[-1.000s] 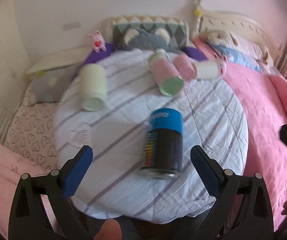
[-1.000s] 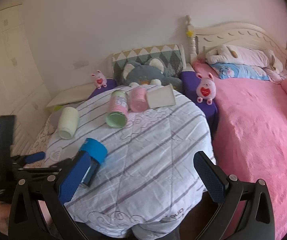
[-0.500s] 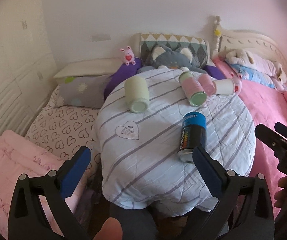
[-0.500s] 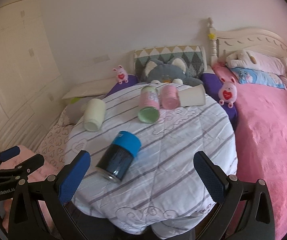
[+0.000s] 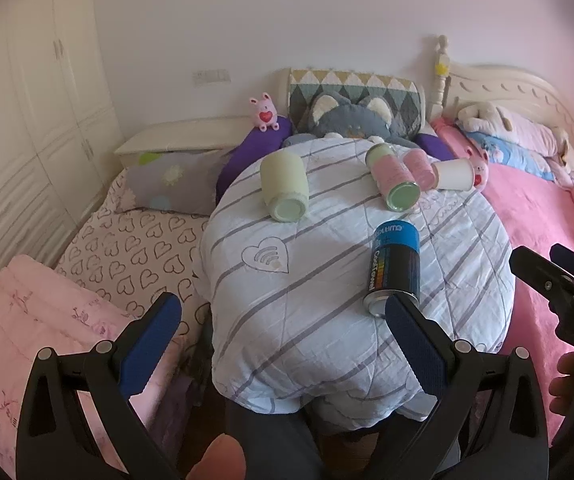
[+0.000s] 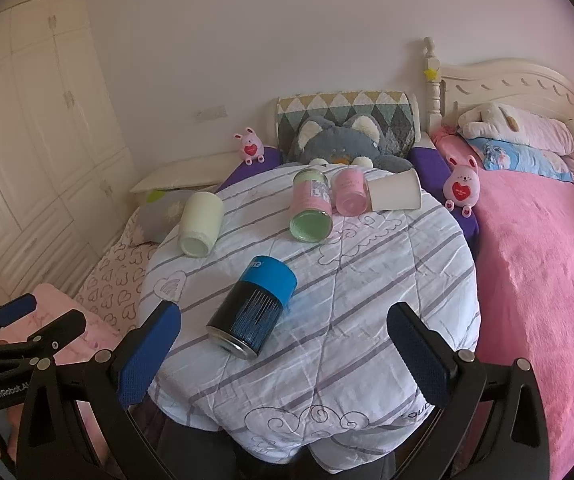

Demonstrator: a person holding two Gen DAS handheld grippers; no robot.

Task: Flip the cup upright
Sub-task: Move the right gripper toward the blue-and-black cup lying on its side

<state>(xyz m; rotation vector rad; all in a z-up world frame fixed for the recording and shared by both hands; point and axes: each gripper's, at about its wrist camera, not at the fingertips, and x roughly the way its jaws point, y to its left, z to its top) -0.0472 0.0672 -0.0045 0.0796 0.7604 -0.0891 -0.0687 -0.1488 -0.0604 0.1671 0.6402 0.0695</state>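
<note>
The blue-capped black cup is seen lying on its side on the tabletop, just ahead of the right gripper, nearer its left jaw; both grippers' jaws are held wide apart, the left gripper with its right jaw overlapping the cup's base.

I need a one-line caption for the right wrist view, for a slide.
Open right tool above a round table where five cups lie on their sides, the blue-black cup nearest.

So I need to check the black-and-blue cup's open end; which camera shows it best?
The right wrist view: the black-and-blue cup lies unobstructed, metal rim facing the camera. In the left wrist view, a fingertip overlaps that end.
</note>
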